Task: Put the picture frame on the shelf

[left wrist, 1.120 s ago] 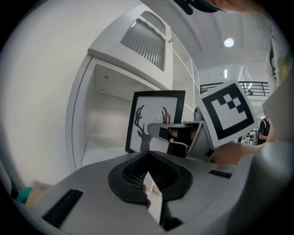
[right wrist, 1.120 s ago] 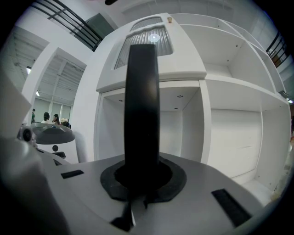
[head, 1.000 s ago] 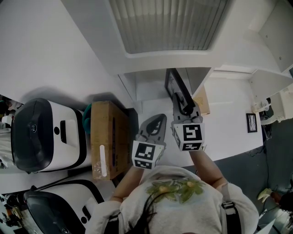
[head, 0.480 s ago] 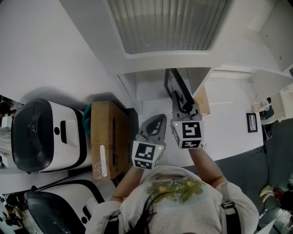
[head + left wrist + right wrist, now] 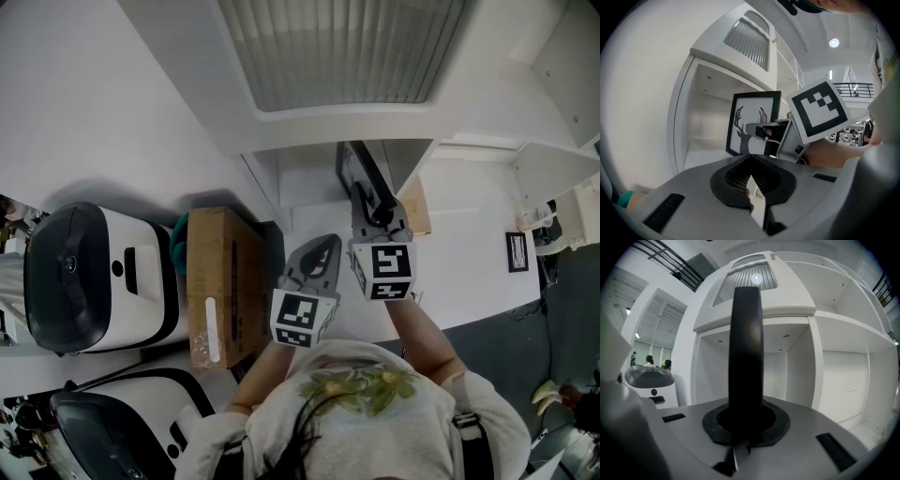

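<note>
The picture frame (image 5: 359, 175), black-edged with a deer silhouette print (image 5: 751, 123), stands upright at the mouth of the low open compartment of the white shelf (image 5: 309, 178). My right gripper (image 5: 375, 216) is shut on its near edge. In the right gripper view the frame's black edge (image 5: 746, 343) rises straight up from between the jaws. My left gripper (image 5: 323, 248) hangs just left of and behind the right one, shut with nothing held, its jaws meeting in a point (image 5: 751, 165). From the left gripper view I see the right gripper (image 5: 764, 132) clamped on the frame.
A brown cardboard box (image 5: 221, 281) stands left of the shelf, with a teal object (image 5: 177, 228) behind it. Two white-and-black machines (image 5: 94, 277) (image 5: 112, 431) stand further left. A brown board (image 5: 413, 208) leans right of the frame. More open shelf compartments (image 5: 843, 376) lie to the right.
In the head view the right gripper's marker cube has crept slightly up and to the left. The frame and the left gripper look unmoved.
</note>
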`<state>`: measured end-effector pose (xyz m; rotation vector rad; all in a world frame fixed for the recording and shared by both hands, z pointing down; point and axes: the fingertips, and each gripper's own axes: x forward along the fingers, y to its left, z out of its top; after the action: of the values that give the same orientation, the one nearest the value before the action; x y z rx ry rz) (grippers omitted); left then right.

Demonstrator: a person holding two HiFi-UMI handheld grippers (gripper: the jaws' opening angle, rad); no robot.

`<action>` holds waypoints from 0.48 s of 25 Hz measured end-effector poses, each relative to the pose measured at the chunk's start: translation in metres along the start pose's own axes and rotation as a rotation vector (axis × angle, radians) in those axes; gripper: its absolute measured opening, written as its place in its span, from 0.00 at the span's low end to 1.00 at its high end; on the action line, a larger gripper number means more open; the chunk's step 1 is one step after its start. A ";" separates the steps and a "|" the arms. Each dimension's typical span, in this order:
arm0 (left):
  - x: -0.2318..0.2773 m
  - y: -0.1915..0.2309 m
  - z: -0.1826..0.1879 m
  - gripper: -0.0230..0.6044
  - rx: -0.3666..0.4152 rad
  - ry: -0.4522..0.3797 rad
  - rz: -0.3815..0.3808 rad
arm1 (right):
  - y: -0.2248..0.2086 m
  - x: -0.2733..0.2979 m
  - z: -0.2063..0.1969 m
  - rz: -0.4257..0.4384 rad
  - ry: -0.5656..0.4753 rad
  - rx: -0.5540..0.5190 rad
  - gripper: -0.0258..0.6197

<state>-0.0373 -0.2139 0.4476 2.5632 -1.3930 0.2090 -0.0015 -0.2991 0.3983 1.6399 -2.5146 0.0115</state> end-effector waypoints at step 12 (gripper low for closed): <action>0.002 0.003 -0.001 0.08 -0.009 0.004 0.001 | 0.000 0.009 0.001 0.001 0.004 -0.009 0.09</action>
<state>-0.0390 -0.2171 0.4495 2.5538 -1.3900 0.2073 -0.0048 -0.3074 0.3987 1.6333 -2.5092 0.0029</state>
